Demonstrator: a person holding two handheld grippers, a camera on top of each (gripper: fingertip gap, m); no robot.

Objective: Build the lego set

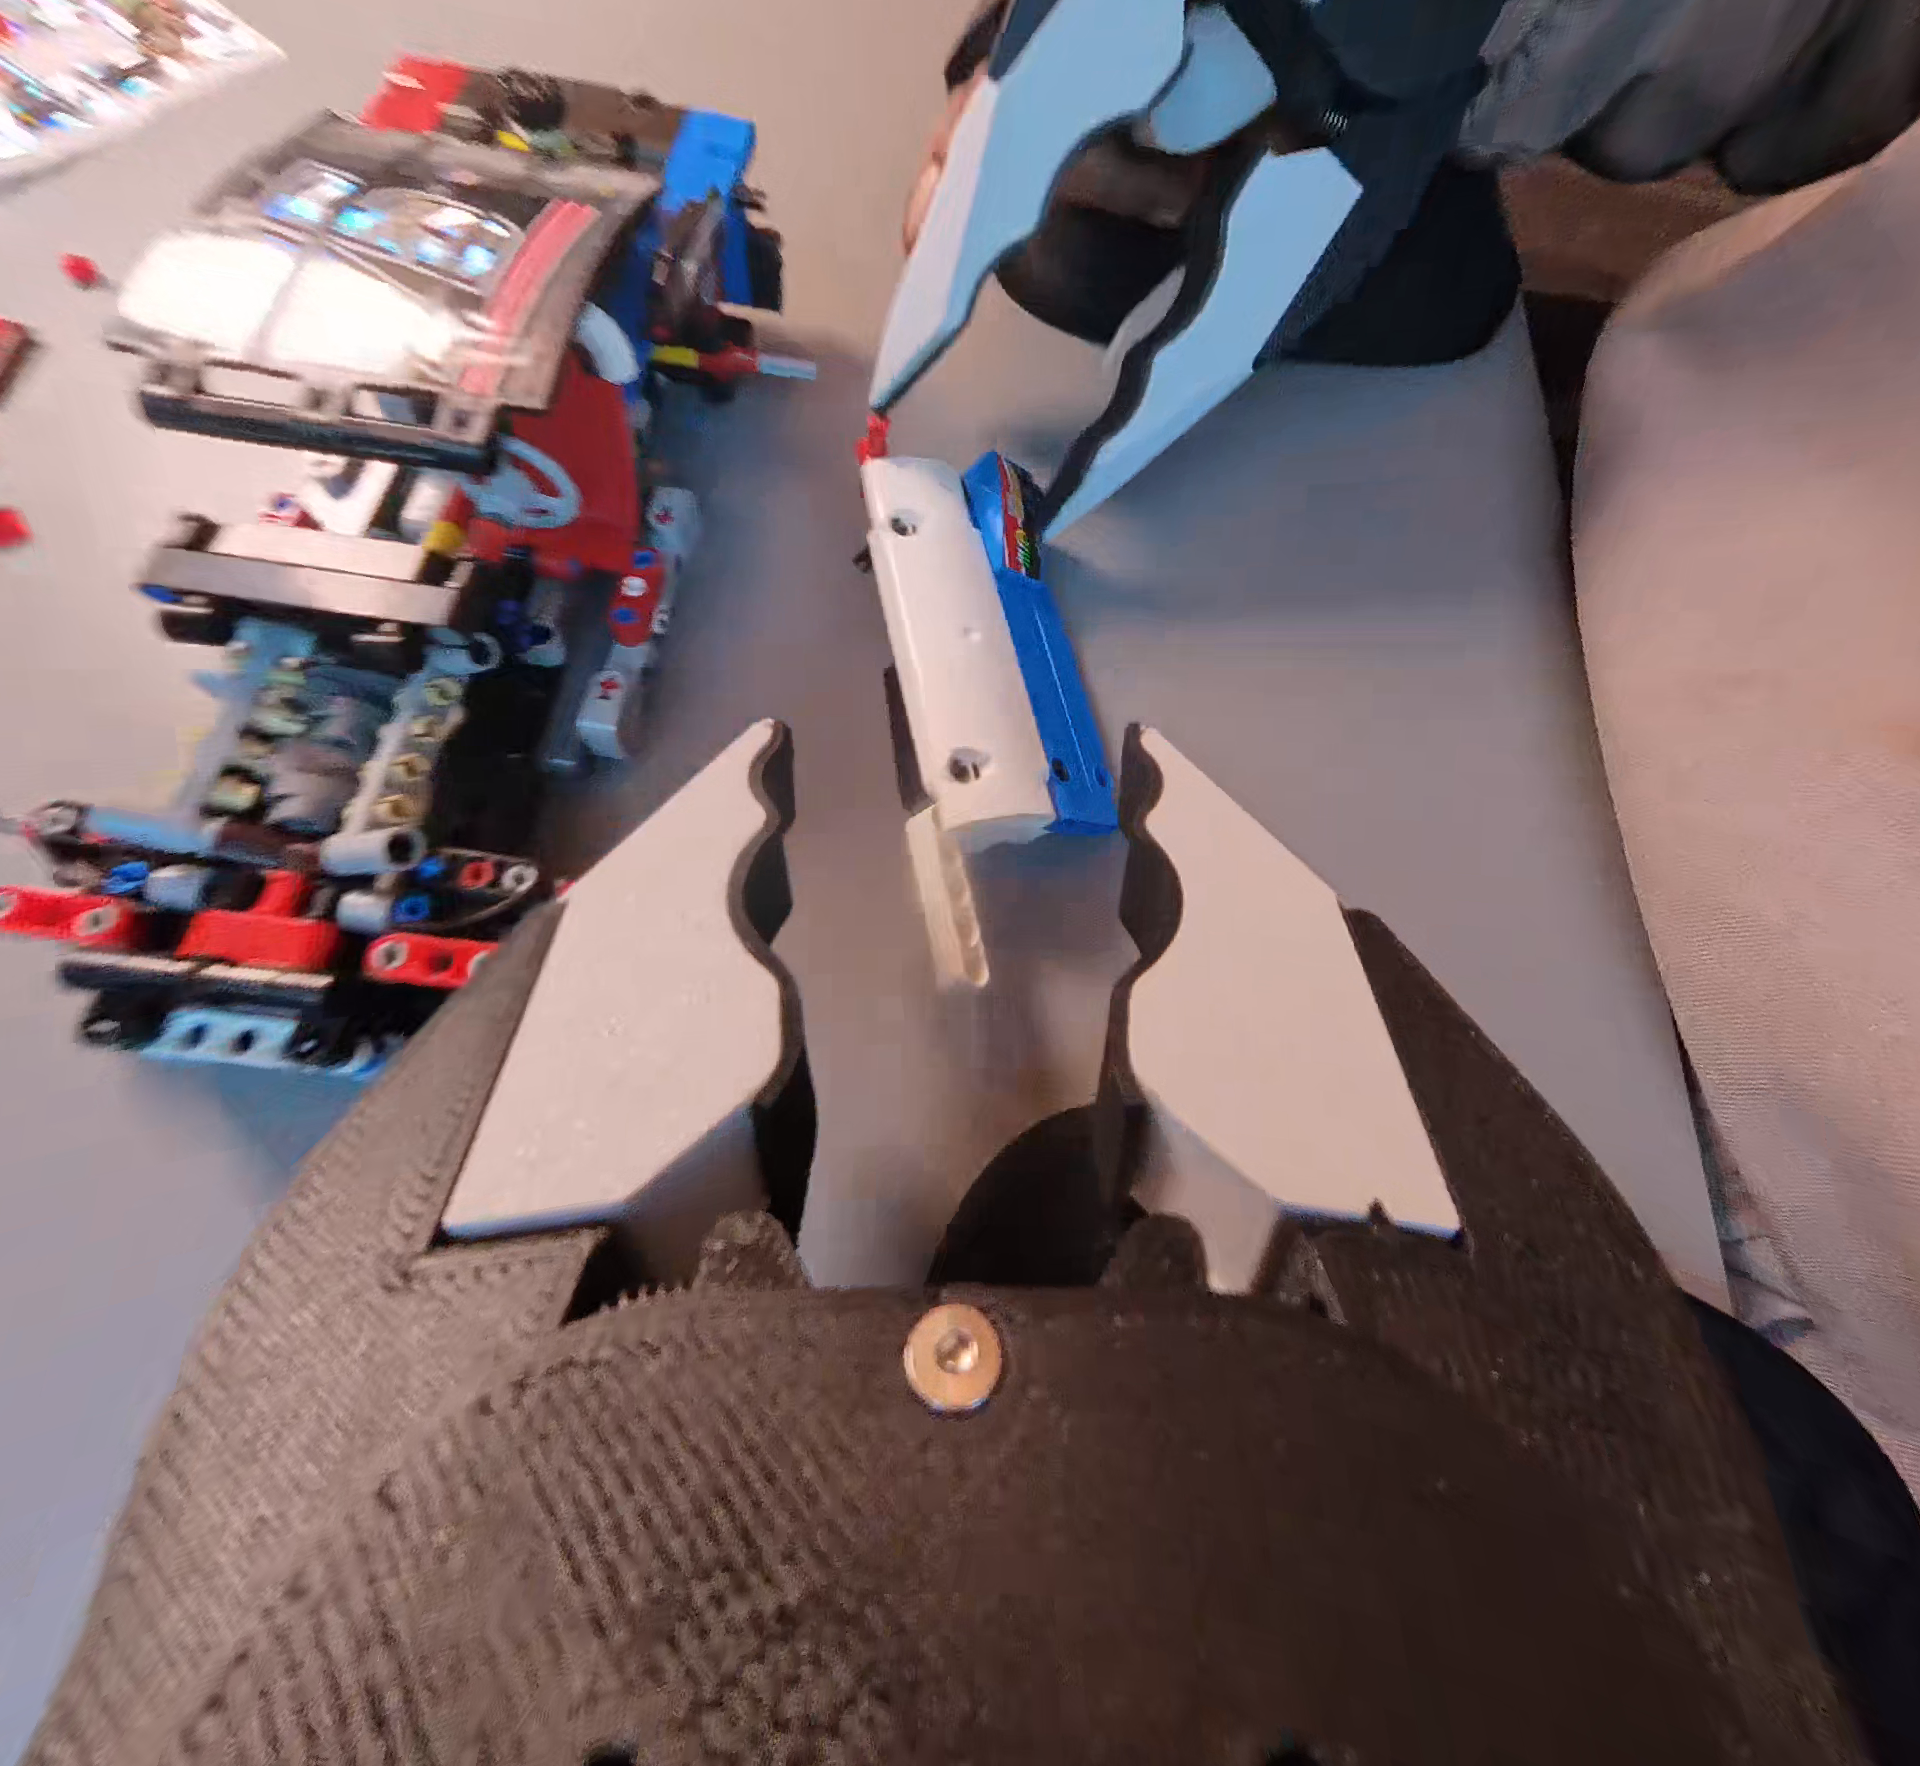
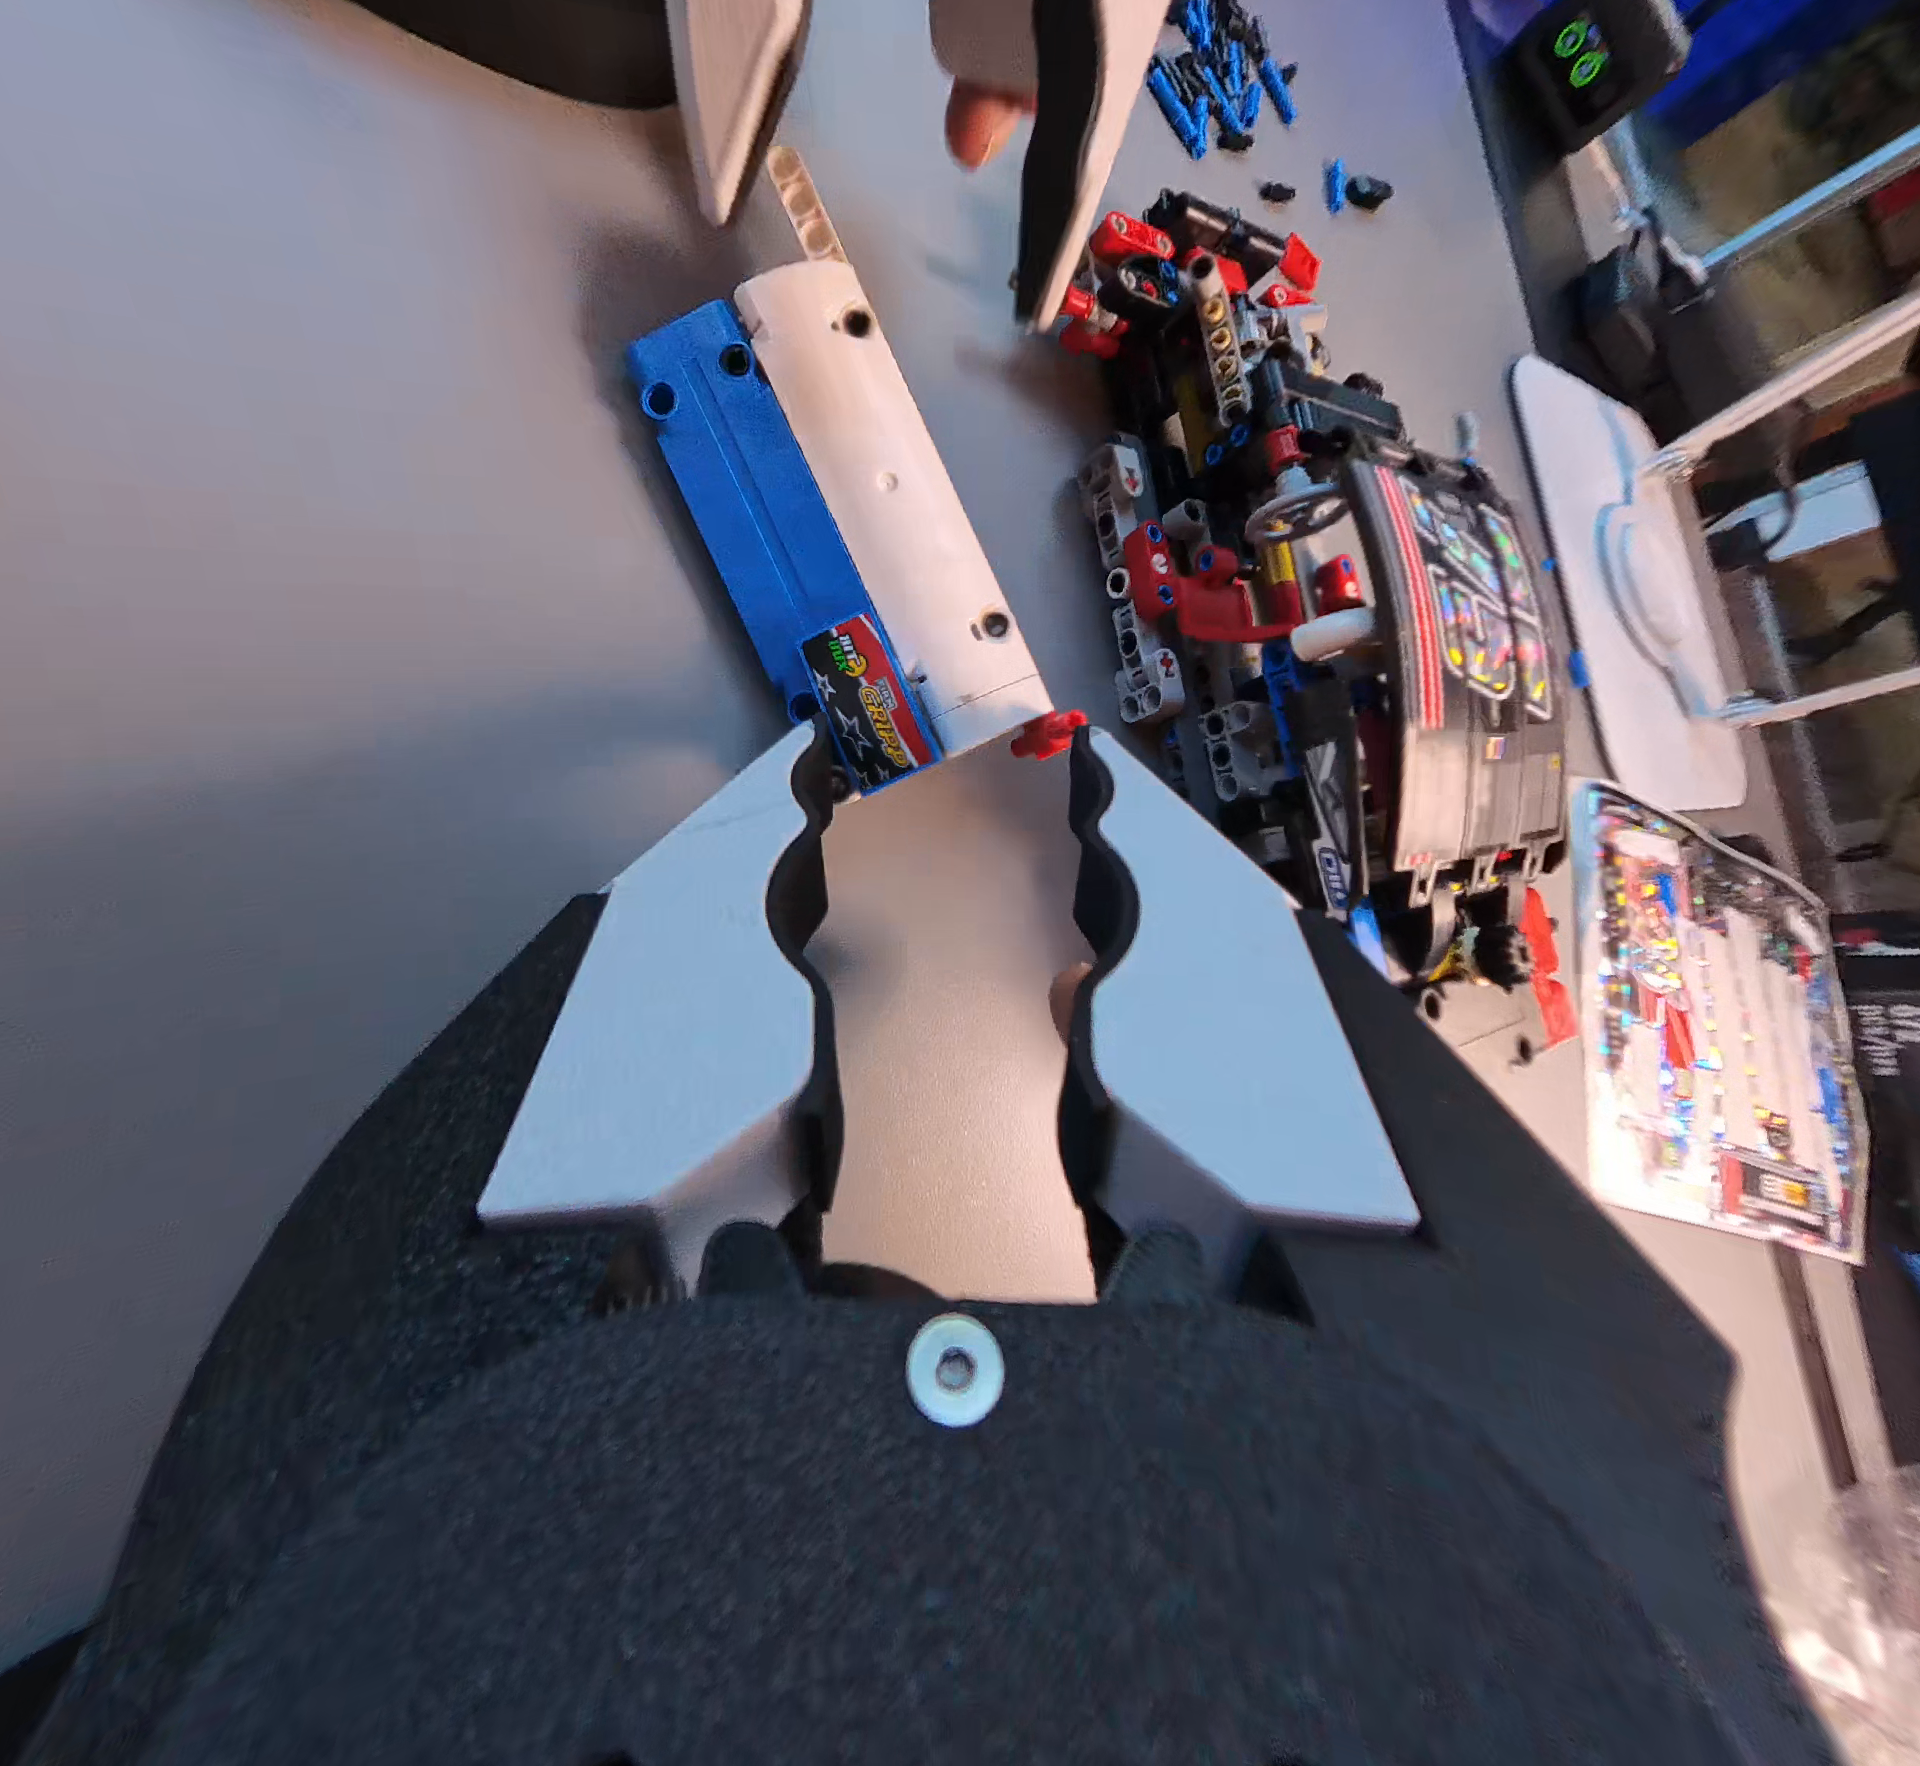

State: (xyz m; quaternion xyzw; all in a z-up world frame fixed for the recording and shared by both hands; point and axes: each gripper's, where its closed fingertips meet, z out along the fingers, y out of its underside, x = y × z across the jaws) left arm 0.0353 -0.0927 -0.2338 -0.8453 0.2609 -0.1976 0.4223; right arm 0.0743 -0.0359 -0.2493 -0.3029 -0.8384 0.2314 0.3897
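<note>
The grey table [image 1: 1299, 573] fills both views. On it, at nine o'clock in the left wrist view, stands the largest thing, a partly built lego car [image 1: 416, 511] with a dark sticker-covered roof, red and blue panels and bare grey beams; in the right wrist view the car sits at three o'clock [image 2: 1340, 594].

The left gripper [image 1: 956, 745] reaches in low from six o'clock in its own view, tilted down towards the table, its two tongs standing apart with nothing between them. The right gripper [image 1: 966, 469] comes down steeply from one o'clock, its tongs also apart; its own view shows it [image 2: 945, 740] rising from six o'clock.

Between the two grippers lies a long white and blue panel assembly [image 1: 987, 656] flat on the table, just beside the car, with a coloured sticker at the end nearest the right gripper. A clear beam [image 1: 945, 895] juts from its other end, between the left gripper's fingertips.

A sticker sheet [image 2: 1714, 1030] lies at four o'clock in the right wrist view, a heap of blue and black pins [image 2: 1226, 69] at one o'clock.

Smallest, a red pin [image 2: 1047, 732] projects from the white panel's end, touching the tip of one right-gripper finger.
</note>
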